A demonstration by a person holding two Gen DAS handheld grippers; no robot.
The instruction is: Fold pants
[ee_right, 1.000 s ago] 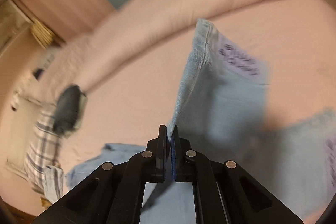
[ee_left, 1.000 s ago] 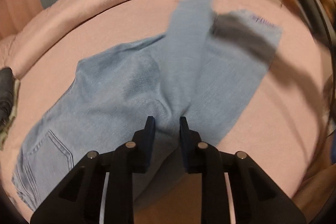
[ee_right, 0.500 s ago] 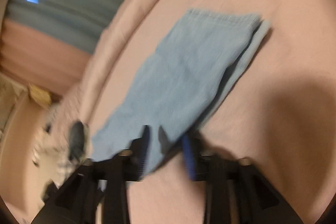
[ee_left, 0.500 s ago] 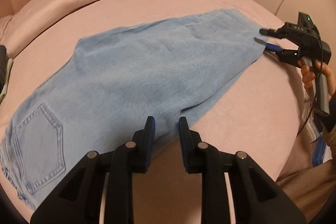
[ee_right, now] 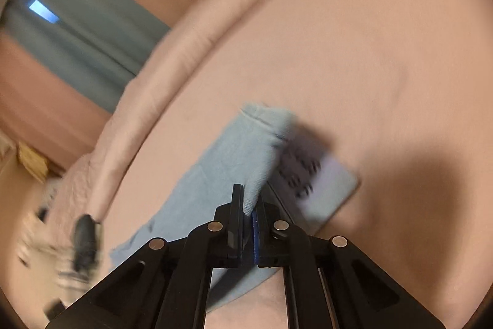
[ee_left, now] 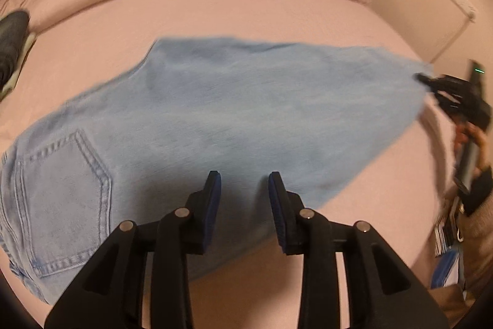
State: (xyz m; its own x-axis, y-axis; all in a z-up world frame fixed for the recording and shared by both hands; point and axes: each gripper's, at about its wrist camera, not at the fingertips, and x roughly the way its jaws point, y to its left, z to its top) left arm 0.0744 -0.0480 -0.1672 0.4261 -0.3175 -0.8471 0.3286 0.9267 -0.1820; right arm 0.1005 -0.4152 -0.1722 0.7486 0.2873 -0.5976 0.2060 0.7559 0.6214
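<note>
pants point(ee_left: 234, 113) halved lengthwise on bed point(ee_left: 215, 11) | left tongs point(ee_left: 245, 184) agape, empty, near edge | right tongs point(ee_right: 249, 205) pinching hem, far right, likely for next fold

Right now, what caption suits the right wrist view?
Right gripper pinches the jeans hem above the pink bed.

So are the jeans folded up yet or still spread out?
Folded once lengthwise: the jeans lie long on the bed, one leg on the other. The right gripper pinches the hem.

The right tongs point(ee_right: 247, 205) pinch a lifted fold of the light blue pants point(ee_right: 228, 162), which lie across the pink bed point(ee_right: 354, 67).
</note>
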